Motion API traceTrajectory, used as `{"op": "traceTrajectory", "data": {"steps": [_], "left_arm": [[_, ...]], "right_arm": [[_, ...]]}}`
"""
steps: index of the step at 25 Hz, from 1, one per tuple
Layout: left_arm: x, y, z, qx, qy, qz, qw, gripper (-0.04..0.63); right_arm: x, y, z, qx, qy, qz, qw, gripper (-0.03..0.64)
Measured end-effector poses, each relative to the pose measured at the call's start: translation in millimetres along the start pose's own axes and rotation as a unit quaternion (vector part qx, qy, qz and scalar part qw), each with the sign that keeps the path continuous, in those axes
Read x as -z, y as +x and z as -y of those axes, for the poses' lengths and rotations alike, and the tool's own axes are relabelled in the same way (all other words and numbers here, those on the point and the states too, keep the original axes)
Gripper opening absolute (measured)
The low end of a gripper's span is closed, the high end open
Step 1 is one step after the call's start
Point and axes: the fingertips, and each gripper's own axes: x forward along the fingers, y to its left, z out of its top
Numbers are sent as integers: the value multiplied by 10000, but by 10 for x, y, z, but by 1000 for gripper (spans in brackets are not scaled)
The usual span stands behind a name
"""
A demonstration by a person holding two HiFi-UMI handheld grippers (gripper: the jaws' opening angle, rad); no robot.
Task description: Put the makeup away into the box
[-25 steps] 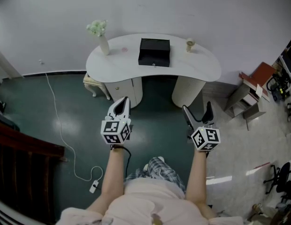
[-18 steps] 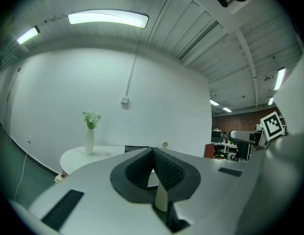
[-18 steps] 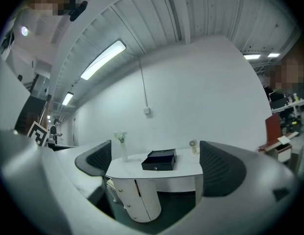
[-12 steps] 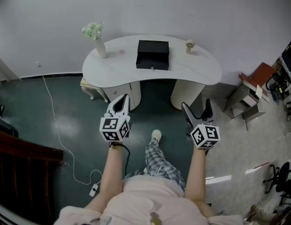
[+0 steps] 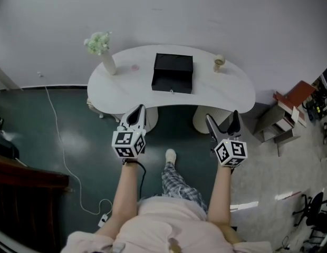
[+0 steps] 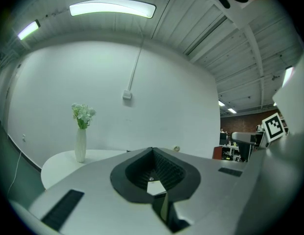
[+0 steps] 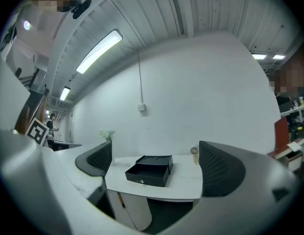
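Observation:
A black box stands in the middle of the white curved table, its drawer slid out toward me. A small pink thing lies left of the box. A small beige item on a stem stands to its right. My left gripper is shut and holds nothing, short of the table's near edge. My right gripper is open and empty, also short of the table, with the box framed between its jaws.
A white vase of pale flowers stands at the table's left end. A white cable runs over the dark green floor at left. Low furniture sits at right. My foot is ahead of me.
I have walked toward the table, so it looks larger and closer. One foot has stepped forward. Both grippers keep their pose: left shut, right open.

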Motion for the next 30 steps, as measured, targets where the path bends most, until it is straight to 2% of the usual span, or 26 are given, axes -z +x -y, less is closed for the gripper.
{"op": "traceTrajectory", "data": {"steps": [5,9,15,21,30], "left_arm": [[-82,710,-301,-149,9,-1,9999,26],[-132,1290,-554,-289,-40,-80,9995,26],[-320,1996,-897,-391,63,-75,9992,26],[-234,2331,-1135,-502,-25,-184,9986,26],[-276,2687,-1402,-518,-71,-325,9981,26]], "right_arm": [[9,807,225,-84,86,-40,9999,546],[46,1458,322,-229,-59,-160,9996,546],[51,2380,449,-449,-17,-219,9988,545],[109,2934,373,-660,51,-334,9972,545],[111,3342,383,-609,0,-484,9970,543]]}}
